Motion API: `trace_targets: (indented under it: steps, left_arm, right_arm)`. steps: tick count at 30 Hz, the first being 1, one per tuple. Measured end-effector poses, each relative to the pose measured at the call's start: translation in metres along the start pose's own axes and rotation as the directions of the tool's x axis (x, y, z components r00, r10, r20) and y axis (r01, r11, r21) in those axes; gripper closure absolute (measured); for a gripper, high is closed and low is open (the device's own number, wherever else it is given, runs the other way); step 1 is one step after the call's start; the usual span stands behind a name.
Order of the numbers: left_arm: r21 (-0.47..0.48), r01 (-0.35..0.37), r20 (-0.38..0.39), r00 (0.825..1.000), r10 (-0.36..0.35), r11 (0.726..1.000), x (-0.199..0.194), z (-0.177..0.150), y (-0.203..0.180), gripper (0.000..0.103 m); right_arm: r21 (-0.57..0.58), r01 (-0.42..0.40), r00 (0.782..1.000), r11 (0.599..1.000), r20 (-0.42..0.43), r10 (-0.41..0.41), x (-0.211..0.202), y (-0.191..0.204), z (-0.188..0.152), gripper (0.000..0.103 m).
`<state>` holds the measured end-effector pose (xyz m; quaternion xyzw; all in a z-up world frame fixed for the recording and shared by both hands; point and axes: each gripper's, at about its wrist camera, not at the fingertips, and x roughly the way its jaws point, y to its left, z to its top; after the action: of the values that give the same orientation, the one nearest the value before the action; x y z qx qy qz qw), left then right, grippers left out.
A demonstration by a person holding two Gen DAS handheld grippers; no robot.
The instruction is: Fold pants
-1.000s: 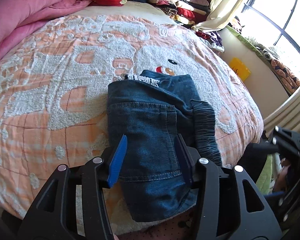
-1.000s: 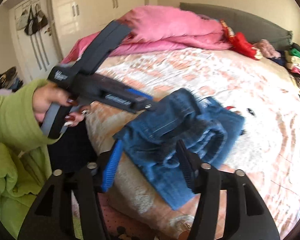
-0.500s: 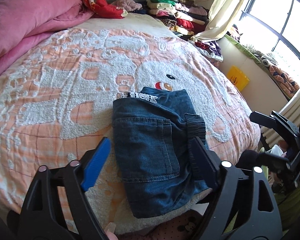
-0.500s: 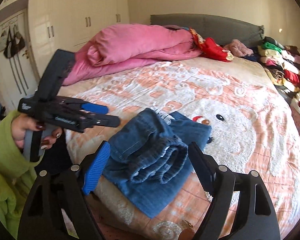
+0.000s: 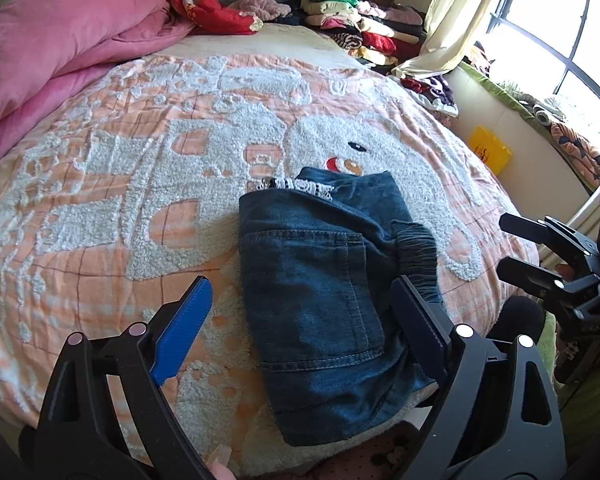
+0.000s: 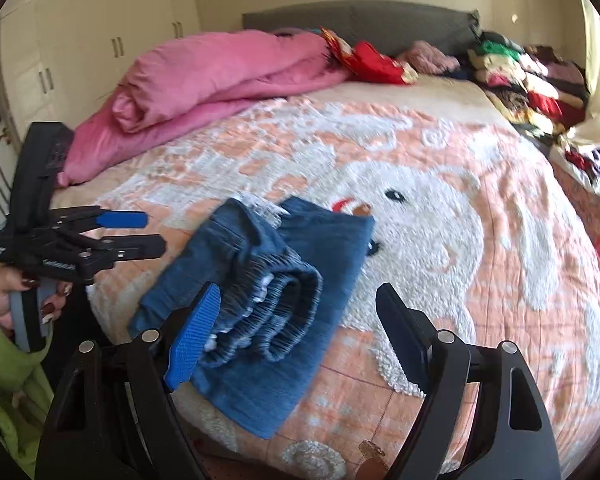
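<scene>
Blue denim pants (image 5: 320, 280) lie folded into a compact bundle near the front edge of the bed, back pocket up, elastic waistband (image 6: 284, 312) at the right side. My left gripper (image 5: 300, 312) is open and empty, hovering just in front of the bundle. It also shows in the right wrist view (image 6: 140, 232) at the left, off the pants. My right gripper (image 6: 296, 324) is open and empty, just in front of the waistband side. It shows at the right edge of the left wrist view (image 5: 516, 244).
The pants lie on a peach and white fleece blanket (image 5: 140, 184). A pink duvet (image 6: 220, 80) lies at the back left. Stacks of folded clothes (image 5: 360, 28) sit at the back right. A yellow box (image 5: 492, 152) stands on the floor beside the window.
Both grippers have opened wide and pulled back from the pants. The folded bundle now lies free on the bed.
</scene>
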<state>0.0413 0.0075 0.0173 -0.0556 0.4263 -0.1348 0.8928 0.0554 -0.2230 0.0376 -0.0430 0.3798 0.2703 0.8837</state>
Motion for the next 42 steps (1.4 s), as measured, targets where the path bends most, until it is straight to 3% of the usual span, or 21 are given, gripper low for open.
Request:
trace_targets:
  steps: [4, 10, 14, 17, 22, 25, 27, 29, 31, 37, 42]
  left_arm:
    - [-0.006, -0.004, -0.024, 1.000, 0.004, 1.000, 0.013, -0.003, 0.002, 0.019]
    - [-0.045, -0.006, -0.057, 0.998, 0.004, 0.999, 0.035, -0.006, 0.013, 0.019]
    - [-0.079, 0.024, -0.080, 0.996, -0.030, 0.997, 0.049, -0.009, 0.018, 0.020]
    - [-0.091, 0.057, -0.093, 0.994, -0.065, 0.994, 0.057, -0.013, 0.018, 0.028]
    - [-0.091, 0.086, -0.101, 0.990, -0.095, 0.992, 0.068, -0.015, 0.012, 0.036]
    - [-0.095, 0.088, -0.095, 0.991, -0.097, 0.992, 0.070, -0.014, 0.011, 0.050]
    - [-0.089, 0.088, -0.096, 0.991, -0.096, 0.992, 0.071, -0.013, 0.009, 0.062]
    - [-0.077, 0.081, -0.097, 0.991, -0.088, 0.994, 0.071, -0.011, 0.007, 0.068]
    - [-0.067, 0.074, -0.092, 0.993, -0.080, 0.995, 0.068, -0.010, 0.003, 0.072]
    - [-0.050, 0.072, -0.052, 0.996, -0.075, 0.996, 0.053, 0.002, -0.003, 0.075]
    - [-0.050, 0.056, -0.014, 0.998, -0.057, 0.997, 0.047, 0.021, -0.002, 0.075]
  right_arm:
    - [0.063, 0.018, 0.997, 0.998, -0.079, -0.013, 0.027, -0.014, -0.006, 0.024]
    - [0.137, -0.016, 0.990, 0.990, -0.137, 0.034, 0.057, -0.027, -0.011, 0.024]
    - [0.157, -0.053, 0.982, 0.986, -0.170, 0.080, 0.072, -0.030, -0.014, 0.038]
    - [0.188, -0.087, 0.977, 0.978, -0.179, 0.121, 0.080, -0.032, -0.016, 0.039]
    - [0.216, -0.130, 0.972, 0.968, -0.166, 0.167, 0.090, -0.035, -0.016, 0.039]
    - [0.205, -0.159, 0.969, 0.966, -0.153, 0.192, 0.093, -0.033, -0.013, 0.040]
    - [0.201, -0.186, 0.965, 0.962, -0.147, 0.217, 0.096, -0.032, -0.012, 0.051]
    - [0.186, -0.222, 0.960, 0.957, -0.133, 0.248, 0.095, -0.028, -0.010, 0.077]
    - [0.155, -0.215, 0.967, 0.964, -0.108, 0.233, 0.089, -0.022, -0.006, 0.083]
    - [0.083, -0.215, 0.976, 0.973, -0.005, 0.216, 0.058, -0.009, 0.015, 0.088]
    - [0.055, -0.214, 0.977, 0.975, 0.032, 0.212, 0.055, -0.009, 0.040, 0.088]
